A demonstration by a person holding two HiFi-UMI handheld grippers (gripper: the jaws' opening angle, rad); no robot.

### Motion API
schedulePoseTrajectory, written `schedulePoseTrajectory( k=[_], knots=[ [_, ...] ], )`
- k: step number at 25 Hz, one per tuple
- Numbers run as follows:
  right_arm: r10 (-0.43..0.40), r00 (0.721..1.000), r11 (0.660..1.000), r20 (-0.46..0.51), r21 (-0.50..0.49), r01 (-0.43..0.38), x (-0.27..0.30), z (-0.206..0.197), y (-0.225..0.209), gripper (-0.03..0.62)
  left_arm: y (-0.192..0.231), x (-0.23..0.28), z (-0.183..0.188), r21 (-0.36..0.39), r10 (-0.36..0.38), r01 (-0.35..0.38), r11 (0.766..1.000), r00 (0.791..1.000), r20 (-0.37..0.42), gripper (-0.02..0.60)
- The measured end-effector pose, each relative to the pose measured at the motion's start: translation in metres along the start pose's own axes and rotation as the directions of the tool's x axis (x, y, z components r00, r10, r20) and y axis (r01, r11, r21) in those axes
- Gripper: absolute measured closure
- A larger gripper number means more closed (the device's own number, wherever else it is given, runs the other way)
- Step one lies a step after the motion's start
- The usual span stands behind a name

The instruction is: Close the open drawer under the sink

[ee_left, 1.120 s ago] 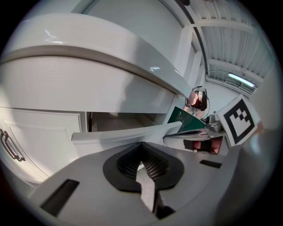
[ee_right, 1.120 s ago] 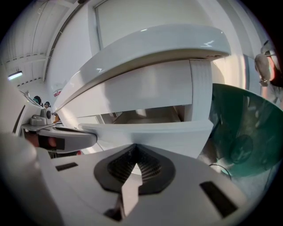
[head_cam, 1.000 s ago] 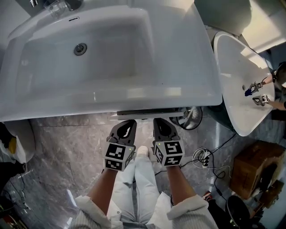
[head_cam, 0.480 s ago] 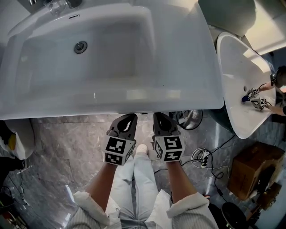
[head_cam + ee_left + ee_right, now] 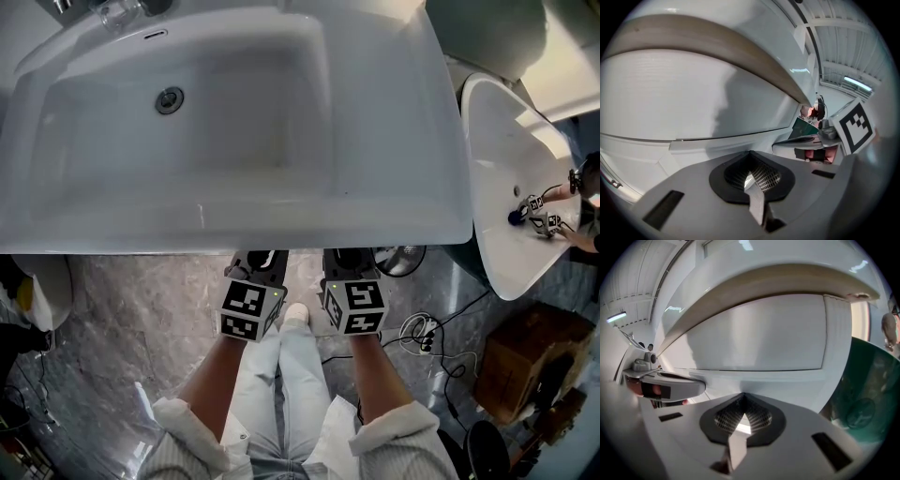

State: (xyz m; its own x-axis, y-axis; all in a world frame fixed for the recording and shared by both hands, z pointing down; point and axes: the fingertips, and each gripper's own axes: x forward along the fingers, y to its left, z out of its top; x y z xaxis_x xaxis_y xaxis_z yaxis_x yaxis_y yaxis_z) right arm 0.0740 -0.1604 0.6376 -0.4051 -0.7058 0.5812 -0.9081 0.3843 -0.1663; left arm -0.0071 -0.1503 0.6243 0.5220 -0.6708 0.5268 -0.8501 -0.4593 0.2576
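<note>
We look down on a white sink (image 5: pixel 281 220). The left hand-held gripper (image 5: pixel 750 153) and right hand-held gripper (image 5: pixel 743 395) are tucked side by side under its front edge, both clenched on nothing. The drawer (image 5: pixel 759 333) sits below the sink, hidden from above. Its white front runs crosswise, straight ahead of both tips and close to them, with neither nearer. We judge it nearly shut, needing one level push
</note>
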Motion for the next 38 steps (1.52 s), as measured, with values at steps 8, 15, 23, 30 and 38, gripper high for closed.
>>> schedulePoseTrajectory(
  k=[8, 15, 23, 30, 38],
  knots=[
    [0.01, 1.0, 1.0, 0.001, -0.016, -0.01, 0.003, 0.002, -0.001, 0.585, 0.001, 0.005, -0.001, 0.008, -0.011, 0.011, 1.0, 1.0, -0.012, 0.566],
    [-0.005, 1.0, 1.0, 0.003, 0.014, 0.005, 0.001, 0.001, 0.004, 0.584, 0.001, -0.002, 0.007, -0.053, 0.034, -0.032, 0.998, 0.999, 0.036, 0.566],
    [-0.017, 1.0, 0.999, 0.004, 0.028, 0.017, -0.036, -0.006, 0.018, 0.585, -0.018, -0.029, 0.011, -0.036, 0.018, -0.017, 0.999, 0.999, 0.044, 0.566],
    [-0.037, 0.999, 0.999, 0.036, 0.014, 0.037, -0.086, 0.01, 0.026, 0.585, -0.049, -0.064, 0.037, -0.01, 0.001, 0.0, 1.0, 0.996, 0.093, 0.566],
    [0.015, 0.995, 1.0, 0.1, -0.018, -0.014, -0.14, 0.065, 0.055, 0.584, -0.085, -0.12, 0.083, 0.028, -0.033, 0.029, 0.999, 0.989, 0.145, 0.566]
  ],
)
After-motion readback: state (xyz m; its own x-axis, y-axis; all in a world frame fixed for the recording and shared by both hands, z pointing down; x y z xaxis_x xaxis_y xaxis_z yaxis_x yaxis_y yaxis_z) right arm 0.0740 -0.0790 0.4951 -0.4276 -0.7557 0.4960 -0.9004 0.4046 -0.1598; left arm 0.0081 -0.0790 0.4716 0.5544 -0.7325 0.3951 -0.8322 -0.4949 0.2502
